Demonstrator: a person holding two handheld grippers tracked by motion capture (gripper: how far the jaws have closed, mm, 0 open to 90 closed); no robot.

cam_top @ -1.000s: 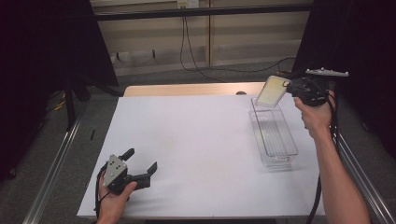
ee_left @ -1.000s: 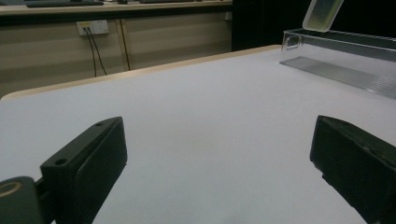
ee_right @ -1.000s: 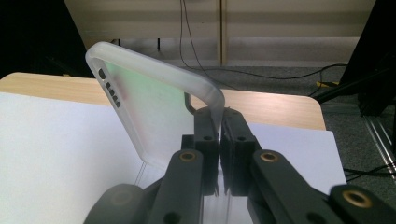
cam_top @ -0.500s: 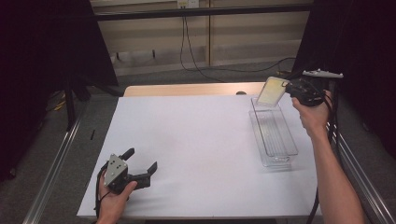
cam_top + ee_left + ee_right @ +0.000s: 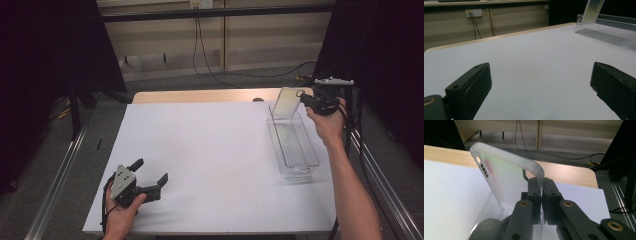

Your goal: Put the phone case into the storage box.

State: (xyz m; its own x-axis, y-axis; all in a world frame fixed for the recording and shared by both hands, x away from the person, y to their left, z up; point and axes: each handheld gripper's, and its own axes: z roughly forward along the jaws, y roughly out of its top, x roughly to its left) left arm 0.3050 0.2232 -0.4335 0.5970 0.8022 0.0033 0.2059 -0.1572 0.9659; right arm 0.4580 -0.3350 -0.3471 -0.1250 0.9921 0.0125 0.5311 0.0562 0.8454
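Upper right of the high view: my right gripper point(image 5: 303, 98) fingers point(image 5: 534, 188) pinch one edge of the frosted phone case point(image 5: 286, 103), tilted above the clear tray's point(image 5: 300, 167) far end | lower left: my left gripper point(image 5: 151, 176) rests on the worktop point(image 5: 210, 150), fingers point(image 5: 471, 86) spread, holding nothing, well apart from the case.

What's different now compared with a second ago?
The right claw, clamped on the clear phone case, has sunk slightly toward the far end of the clear tray. Nothing was taken hold of or let go. The left claw stays open on the white table.
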